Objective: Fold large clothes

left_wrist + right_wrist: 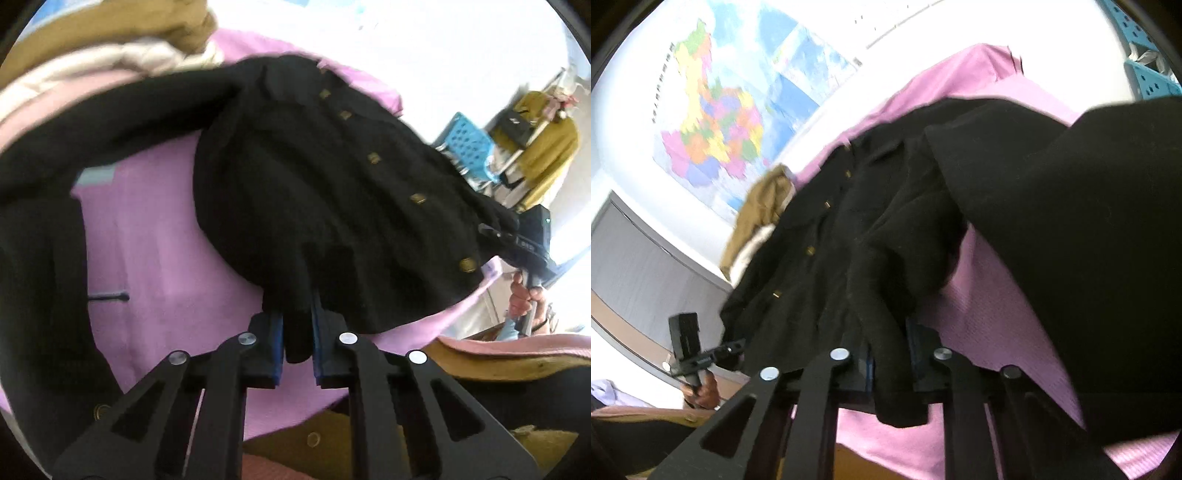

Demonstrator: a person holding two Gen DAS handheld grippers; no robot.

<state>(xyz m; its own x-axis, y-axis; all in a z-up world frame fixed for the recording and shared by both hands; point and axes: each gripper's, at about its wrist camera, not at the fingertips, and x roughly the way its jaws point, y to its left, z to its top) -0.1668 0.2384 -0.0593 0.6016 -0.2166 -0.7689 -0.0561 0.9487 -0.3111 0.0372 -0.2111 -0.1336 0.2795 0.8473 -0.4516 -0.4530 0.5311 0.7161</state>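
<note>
A black coat (314, 177) with a row of gold buttons (417, 199) lies spread over a table covered in pink cloth (155, 240). My left gripper (297, 332) is shut on a fold of the coat's near hem, and black fabric hangs out between the blue pads. At the right of the left wrist view, my right gripper (496, 234) grips the coat's other edge, with a hand on its handle. In the right wrist view the right gripper (890, 354) is shut on a thick fold of the coat (849, 240). My left gripper (733, 347) shows at the lower left, against the coat's hem.
Tan and cream garments (147, 48) are piled at the table's far side. A blue perforated basket (465, 144) and a mustard garment (550, 147) stand beyond the right end. A coloured map (713, 122) hangs on the wall. A brown garment (498, 365) lies by the near edge.
</note>
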